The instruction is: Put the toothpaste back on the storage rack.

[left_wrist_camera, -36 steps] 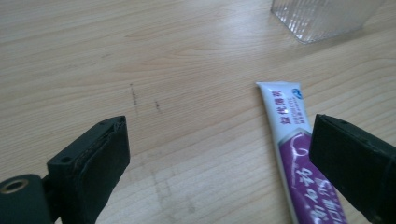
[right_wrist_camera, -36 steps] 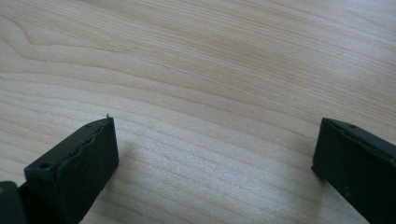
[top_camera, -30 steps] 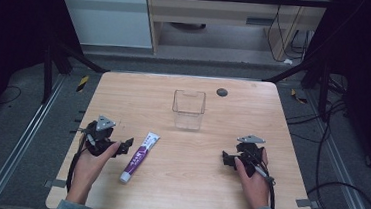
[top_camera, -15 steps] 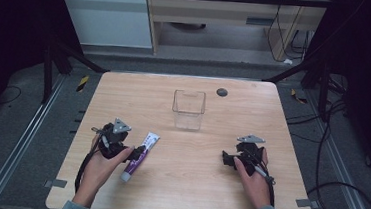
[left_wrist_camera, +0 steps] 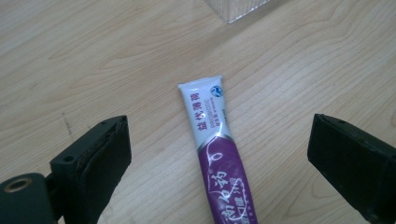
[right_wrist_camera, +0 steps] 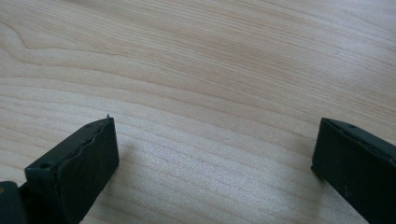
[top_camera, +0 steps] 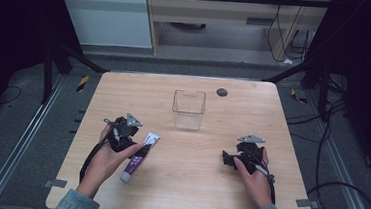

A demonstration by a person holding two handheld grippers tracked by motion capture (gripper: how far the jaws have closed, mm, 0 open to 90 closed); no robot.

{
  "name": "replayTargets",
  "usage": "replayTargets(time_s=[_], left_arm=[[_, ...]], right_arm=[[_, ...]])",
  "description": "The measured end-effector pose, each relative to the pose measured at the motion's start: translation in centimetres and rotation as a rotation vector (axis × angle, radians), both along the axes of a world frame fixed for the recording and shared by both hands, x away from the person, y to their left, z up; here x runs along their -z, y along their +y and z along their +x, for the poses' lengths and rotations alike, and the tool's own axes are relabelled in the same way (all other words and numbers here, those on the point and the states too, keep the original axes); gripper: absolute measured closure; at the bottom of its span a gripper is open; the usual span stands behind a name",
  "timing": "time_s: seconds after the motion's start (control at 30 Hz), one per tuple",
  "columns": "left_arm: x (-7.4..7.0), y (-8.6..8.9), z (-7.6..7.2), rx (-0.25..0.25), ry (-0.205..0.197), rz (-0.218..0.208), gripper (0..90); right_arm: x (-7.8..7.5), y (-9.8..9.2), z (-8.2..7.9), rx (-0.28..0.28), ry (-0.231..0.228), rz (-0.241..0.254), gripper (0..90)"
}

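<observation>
- Toothpaste tube (top_camera: 139, 156) lies flat on the bench (top_camera: 187, 185), near-left part, well short of the clear container (top_camera: 188, 109) at centre-far.
- Long axis runs from its cap end, near-left, to its flat crimped end, far-right.
- Left tool (top_camera: 131, 141), jaws spread wide, is right at the tube; in the left gripper view the tube (left_wrist_camera: 218, 154) sits between the jaws, untouched.
- Right tool (top_camera: 230, 158), jaws also apart and holding nothing, rests well off to the right.
- Judgement: left hand is nearer; closing across the tube's width looks like the next move.
</observation>
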State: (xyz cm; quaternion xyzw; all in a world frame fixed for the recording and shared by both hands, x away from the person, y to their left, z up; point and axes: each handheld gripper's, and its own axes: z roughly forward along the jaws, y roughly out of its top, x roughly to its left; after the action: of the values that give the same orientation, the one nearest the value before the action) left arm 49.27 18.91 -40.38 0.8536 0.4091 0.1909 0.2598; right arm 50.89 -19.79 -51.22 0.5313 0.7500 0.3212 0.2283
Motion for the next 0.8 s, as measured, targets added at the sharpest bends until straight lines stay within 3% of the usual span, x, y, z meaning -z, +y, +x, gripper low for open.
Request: replayTargets(time_s=[0.13,0.17,0.33,0.47,0.5,0.6,0.7,0.8], left_arm=[[0.2,-0.8,0.4,0.015,0.016,0.000,6.5],[0.4,-1.3,0.6,0.035,0.033,0.033,6.4],[0.5,-1.6,1.2,0.033,0.047,0.020,8.3],[0.6,-2.0,1.7,0.048,0.063,0.074,12.4],[0.7,-2.0,2.0,0.056,0.092,0.057,14.2],[1.0,-2.0,2.4,0.049,0.105,0.073,16.5],[2.0,-2.1,3.2,0.054,0.160,0.082,19.9],[2.5,-2.0,3.6,0.044,0.179,0.080,23.3]], right_arm=[[0.0,0.0,0.0,-0.001,0.000,0.000,0.7],[0.0,0.0,0.0,-0.003,0.000,0.001,0.5],[0.0,-0.1,0.0,-0.024,0.003,0.002,0.5],[0.0,-0.2,0.0,-0.032,0.004,0.001,0.4],[0.0,-0.2,0.0,-0.033,0.003,0.000,0.4],[0.0,-0.2,0.0,-0.037,0.003,0.000,0.4],[0.0,-0.2,0.0,-0.039,0.003,0.000,0.4],[0.0,-0.2,0.0,-0.040,0.003,-0.001,0.4]])
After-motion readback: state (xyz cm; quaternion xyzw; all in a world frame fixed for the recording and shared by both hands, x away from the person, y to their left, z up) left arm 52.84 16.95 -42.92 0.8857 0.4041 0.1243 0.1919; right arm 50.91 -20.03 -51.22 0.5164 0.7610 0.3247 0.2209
